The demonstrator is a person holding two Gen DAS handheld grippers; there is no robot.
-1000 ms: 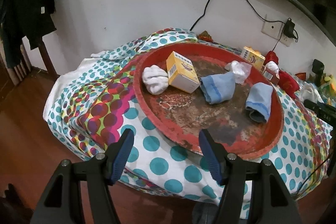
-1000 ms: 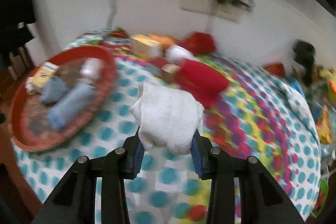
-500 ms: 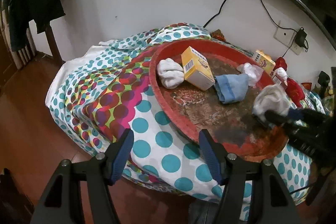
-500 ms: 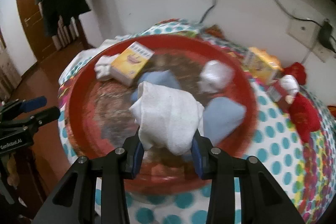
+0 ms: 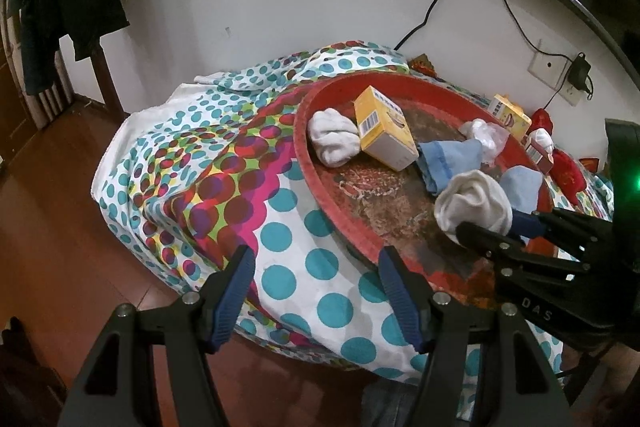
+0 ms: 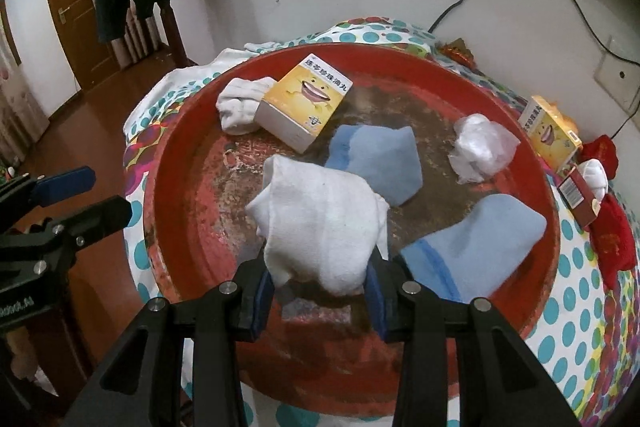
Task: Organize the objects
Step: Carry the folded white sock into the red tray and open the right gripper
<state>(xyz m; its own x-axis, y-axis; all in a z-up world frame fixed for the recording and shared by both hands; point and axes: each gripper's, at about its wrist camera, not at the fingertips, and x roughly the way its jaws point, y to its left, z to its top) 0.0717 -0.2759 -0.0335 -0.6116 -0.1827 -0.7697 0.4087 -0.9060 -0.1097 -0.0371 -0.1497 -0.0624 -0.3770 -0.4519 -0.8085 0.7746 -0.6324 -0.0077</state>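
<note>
Left to right. The left gripper [image 5: 316, 291] hangs off the near edge of the table with its blue-padded jaws spread wide and nothing between them; below it lies the polka-dot tablecloth [image 5: 280, 239].

The round, worn red tray [image 6: 180, 163] holds, from its left: a rolled white sock [image 6: 240, 103], a yellow cardboard box with a smiling face [image 6: 306, 105] leaning against that sock, a folded pale-blue sock [image 6: 376, 163], a crumpled clear plastic bag [image 6: 480, 147], and a second pale-blue sock [image 6: 476, 251] at the near right.

The right gripper [image 6: 320, 291] pinches a bundled white cotton sock [image 6: 320, 223] by its lower end, above the tray's near middle. The bundle's long axis runs along the fingers, its free end pointing away towards the yellow box.

Judged handling: light, soft and compressible, not fragile and not slippery. A squeeze across the bulk of the roll holds best; a grip on a loose edge would likely let it unroll. It should land without bouncing or rolling.

Beyond the tray's right rim sit a second yellow box [image 6: 550, 131] and red items [image 6: 612, 243].
</note>
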